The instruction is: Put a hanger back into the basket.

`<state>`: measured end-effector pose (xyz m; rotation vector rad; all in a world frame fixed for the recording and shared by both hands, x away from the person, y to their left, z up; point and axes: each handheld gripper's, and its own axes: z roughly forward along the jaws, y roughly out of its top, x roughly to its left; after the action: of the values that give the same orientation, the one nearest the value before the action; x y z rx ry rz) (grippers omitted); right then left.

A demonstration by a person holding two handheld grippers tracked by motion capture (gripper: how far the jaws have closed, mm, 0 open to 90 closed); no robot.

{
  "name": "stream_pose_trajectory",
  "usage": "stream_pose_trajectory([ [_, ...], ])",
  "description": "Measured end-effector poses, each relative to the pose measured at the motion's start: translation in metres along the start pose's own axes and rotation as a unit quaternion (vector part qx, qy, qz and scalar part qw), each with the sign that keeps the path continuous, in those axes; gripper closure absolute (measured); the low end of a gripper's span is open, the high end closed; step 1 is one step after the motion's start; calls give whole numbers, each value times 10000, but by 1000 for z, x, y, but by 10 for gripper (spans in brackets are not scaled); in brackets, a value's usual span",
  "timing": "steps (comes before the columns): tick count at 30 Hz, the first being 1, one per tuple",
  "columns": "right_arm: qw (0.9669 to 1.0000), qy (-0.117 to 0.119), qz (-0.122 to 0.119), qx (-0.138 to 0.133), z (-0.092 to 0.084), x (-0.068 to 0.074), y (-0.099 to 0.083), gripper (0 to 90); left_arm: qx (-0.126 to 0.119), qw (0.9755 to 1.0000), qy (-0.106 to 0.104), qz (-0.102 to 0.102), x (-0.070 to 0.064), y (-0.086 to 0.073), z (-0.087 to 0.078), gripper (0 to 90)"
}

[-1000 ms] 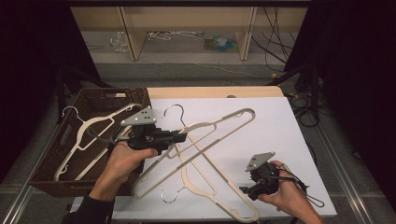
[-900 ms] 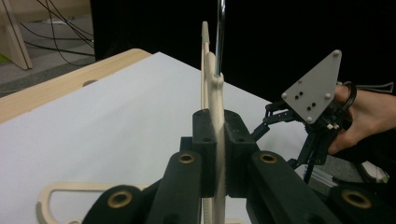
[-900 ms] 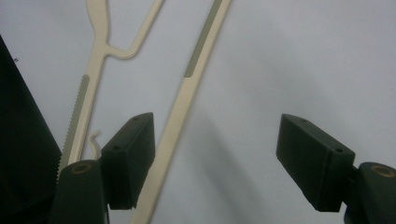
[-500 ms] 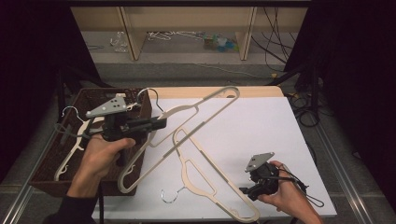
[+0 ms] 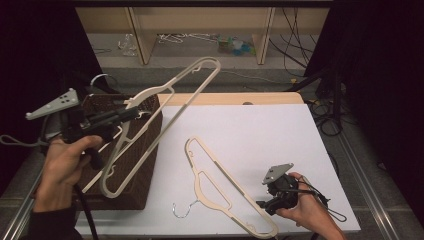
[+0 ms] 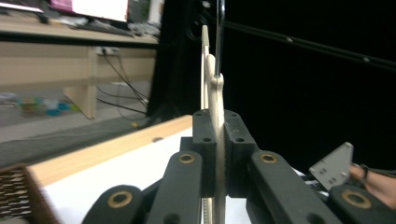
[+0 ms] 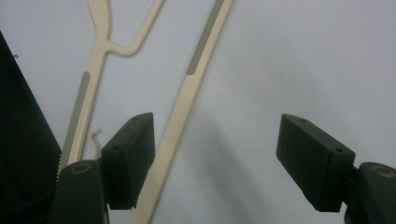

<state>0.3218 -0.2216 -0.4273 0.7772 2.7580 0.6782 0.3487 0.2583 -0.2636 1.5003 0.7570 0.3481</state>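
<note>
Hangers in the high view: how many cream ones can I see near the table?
2. One hanger is held in the air by the left gripper, above the brown basket. The other hanger lies flat on the white table. The basket may hide more.

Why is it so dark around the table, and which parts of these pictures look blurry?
High view: light falls on the white table, its surroundings are black, and the lifted hanger looks slightly soft. Left gripper view: the shelves behind are out of focus, the jaws sharp. Right gripper view: the open jaws cast a soft shadow on the table.
</note>
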Motion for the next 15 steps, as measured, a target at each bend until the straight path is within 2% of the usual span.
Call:
stream_pose_trajectory([
  [5, 10000, -4, -64, -38, 2, 1, 0, 291, -230, 9989, 397, 59, 16, 5, -23, 853],
  [9, 10000, 18, -79, 7, 2, 1, 0, 291, -342, 9963, 786, 44, 32, 4, -39, 853],
  [10, 10000, 21, -83, 7, 2, 1, 0, 291, -360, 9948, 945, 119, 39, 3, -45, 853],
  [11, 10000, 21, -83, 7, 2, 1, 0, 291, -360, 9948, 945, 119, 39, 3, -45, 853],
  [15, 10000, 24, -70, 24, 3, 1, 0, 288, -365, 9922, 1173, 230, 48, 1, -53, 853],
])
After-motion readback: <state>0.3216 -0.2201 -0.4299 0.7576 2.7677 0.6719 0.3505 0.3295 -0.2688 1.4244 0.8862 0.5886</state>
